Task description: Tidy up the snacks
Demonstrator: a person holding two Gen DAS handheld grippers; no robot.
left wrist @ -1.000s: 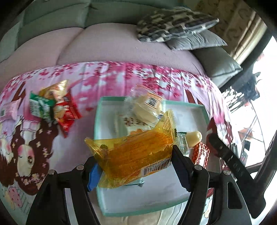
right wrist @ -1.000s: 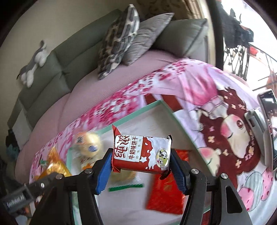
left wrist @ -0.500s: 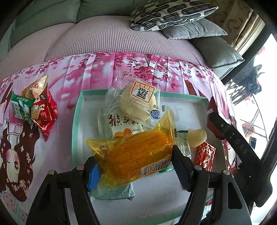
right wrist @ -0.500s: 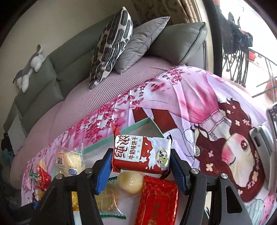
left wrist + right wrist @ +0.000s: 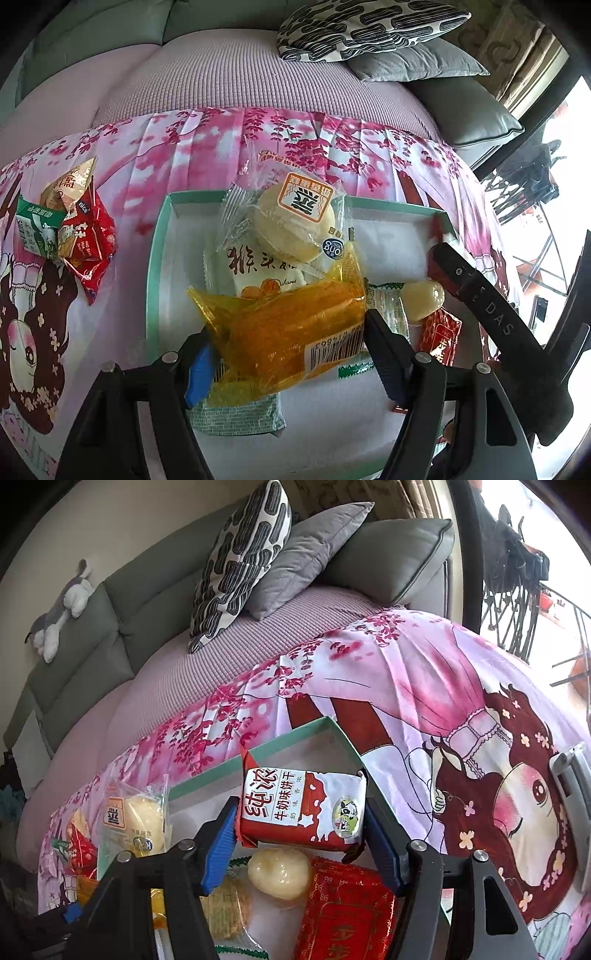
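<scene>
A pink cartoon-print cloth [image 5: 424, 686] covered a mauve sofa seat [image 5: 236, 74], with patterned and grey cushions [image 5: 266, 554] behind. On the cloth sat a shallow teal-rimmed tray [image 5: 153, 258] holding snacks. The left gripper [image 5: 291, 354] clamped an orange packet [image 5: 291, 332] above the tray. The right gripper [image 5: 301, 834], jaws just widening, framed a red-and-white biscuit pack [image 5: 301, 808]; contact was unclear.

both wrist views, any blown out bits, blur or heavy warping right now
Left wrist view: the window at the right edge is blown out to white, and the tray bows from fisheye. Right wrist view: sharp, no motion blur; the balcony at top right is overexposed, corners vignetted black.
</scene>
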